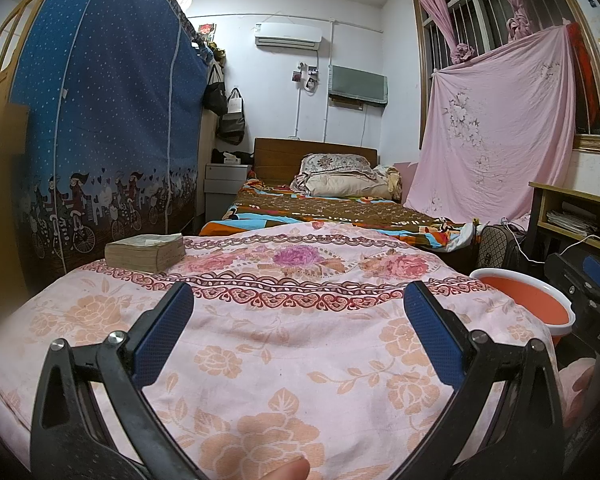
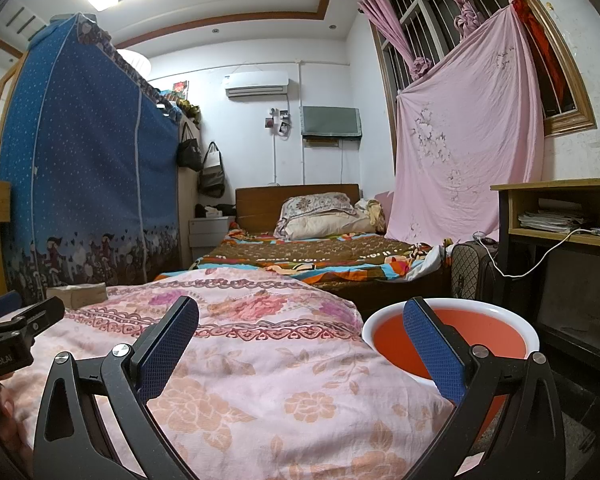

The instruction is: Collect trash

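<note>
Blue-padded and spread wide, both pairs of tongs hang over the near end of a floral pink quilt [image 1: 300, 340] with nothing between their fingers. The left gripper [image 1: 299, 332] points straight down the length of the bedding; the right gripper [image 2: 300, 344] sits just to its right, its right finger overlapping the bucket's rim in its own view.

No crumpled paper, wrapper or other obvious trash shows on the quilt in either view. The only loose object on it is a thick, yellowed book-like block [image 1: 146, 252] lying flat, ahead and to the left of the left gripper, its long axis running across the bed rather than along it. Whether it counts as rubbish I cannot tell. If it does, the left hand is the nearer 1 by a clear margin; from the right wrist view it lies far over at the left edge [image 2: 80, 294], beyond the other tool.

An orange bucket with a white rim [image 2: 448, 336] stands on the floor just beside the quilt's right edge, close under the right gripper and well apart from the block. It looks like the likely collecting bin, and no contents show in it. So a pick on the left would probably need a carry across the whole width of the bed to reach it.

Farther back lie a second bed [image 1: 320, 208] with pillows, a blue fabric wardrobe [image 1: 100, 120] and a desk [image 2: 560, 216].
</note>
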`<state>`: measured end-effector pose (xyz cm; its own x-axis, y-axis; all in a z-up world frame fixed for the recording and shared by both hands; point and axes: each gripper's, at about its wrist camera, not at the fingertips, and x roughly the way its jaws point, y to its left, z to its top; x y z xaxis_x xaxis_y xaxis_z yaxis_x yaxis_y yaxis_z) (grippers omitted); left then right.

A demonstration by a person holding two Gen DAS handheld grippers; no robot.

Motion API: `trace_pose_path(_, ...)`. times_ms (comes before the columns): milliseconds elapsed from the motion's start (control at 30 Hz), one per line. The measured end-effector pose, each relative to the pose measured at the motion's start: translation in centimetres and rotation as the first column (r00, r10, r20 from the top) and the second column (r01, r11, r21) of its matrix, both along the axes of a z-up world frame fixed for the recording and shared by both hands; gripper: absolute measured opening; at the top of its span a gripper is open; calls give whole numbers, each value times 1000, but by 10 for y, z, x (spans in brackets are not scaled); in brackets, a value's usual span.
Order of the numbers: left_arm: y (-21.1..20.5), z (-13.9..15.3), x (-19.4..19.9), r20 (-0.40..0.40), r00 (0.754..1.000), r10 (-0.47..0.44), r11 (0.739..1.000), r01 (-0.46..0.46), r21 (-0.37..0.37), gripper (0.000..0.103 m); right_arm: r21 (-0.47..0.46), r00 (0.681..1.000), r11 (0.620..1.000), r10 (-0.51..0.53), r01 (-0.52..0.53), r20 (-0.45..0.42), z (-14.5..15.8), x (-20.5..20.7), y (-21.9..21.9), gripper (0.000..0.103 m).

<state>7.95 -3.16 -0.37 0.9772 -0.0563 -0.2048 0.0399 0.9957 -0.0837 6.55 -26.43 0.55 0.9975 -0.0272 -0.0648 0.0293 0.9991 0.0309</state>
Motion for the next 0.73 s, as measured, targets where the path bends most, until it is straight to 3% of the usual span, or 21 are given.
trace_pose_path(733,-4,7,-1,30,999,34,999,-35,34,92,-2,1000,1000,1,-1,-9,-2,0,7,103)
